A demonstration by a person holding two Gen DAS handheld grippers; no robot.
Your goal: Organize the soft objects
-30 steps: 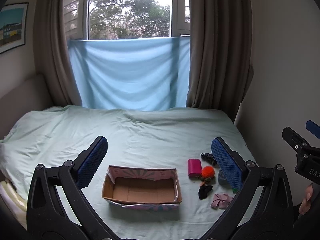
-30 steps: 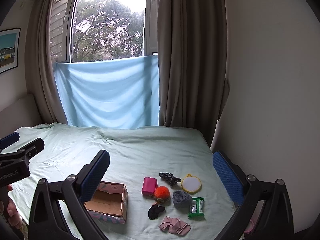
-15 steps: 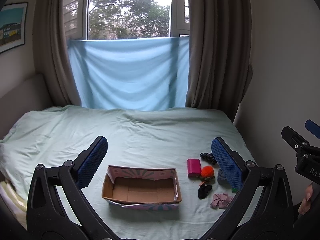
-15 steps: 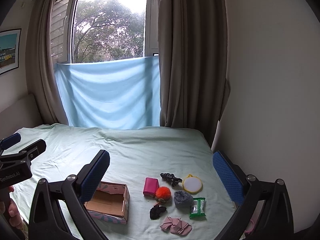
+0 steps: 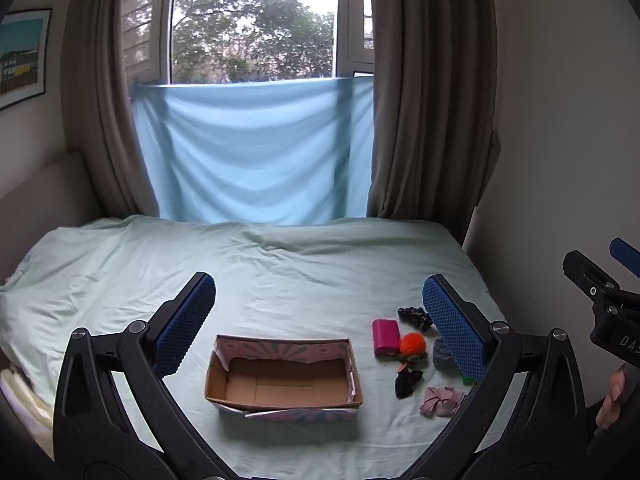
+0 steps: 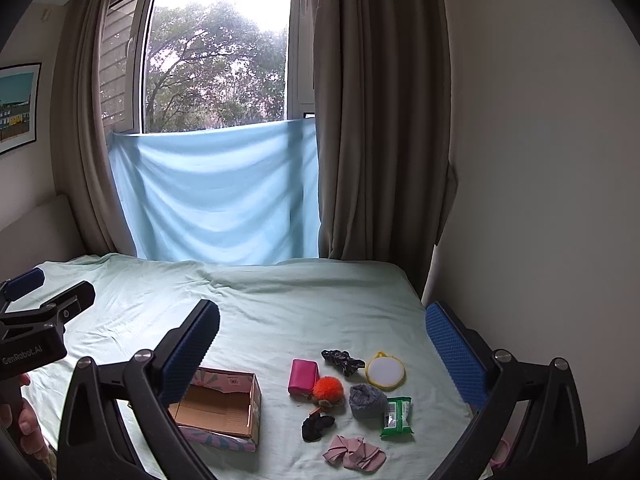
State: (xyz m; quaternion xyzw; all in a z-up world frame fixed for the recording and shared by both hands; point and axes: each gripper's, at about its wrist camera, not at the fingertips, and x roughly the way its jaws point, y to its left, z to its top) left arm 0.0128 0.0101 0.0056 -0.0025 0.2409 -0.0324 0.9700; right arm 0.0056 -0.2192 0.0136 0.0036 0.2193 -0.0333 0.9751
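Cardboard is the material of the open box (image 5: pixel 282 376), which in the left wrist view lies on the bed (image 5: pixel 280 272) just ahead and between the two fingers of the left gripper (image 5: pixel 318 320); this gripper is spread wide and holds nothing. To the right of the box, near the right finger, the soft things lie in a loose group: a pink pouch (image 5: pixel 385 337), an orange pompom (image 5: pixel 412 345), a black scrunchie (image 5: pixel 408 383) and a pink bow (image 5: pixel 442 400). In the right wrist view, the right gripper (image 6: pixel 322 352) is also fully open and empty, and the same group lies ahead of it between its fingers, with a grey knitted piece (image 6: pixel 367 400), a dark scrunchie (image 6: pixel 343 362), a round yellow-edged pad (image 6: pixel 385 370) and a green packet (image 6: pixel 396 416). The box is empty, so I judge that the sorting is not begun. To do the first pick well, the right gripper should go down over one item at the edge of the group, perhaps the pink bow, close gently on its middle, and lift straight up, so that the neighbours are not dragged. The left gripper could steady the box wall, because the bed is soft and the box may tip.
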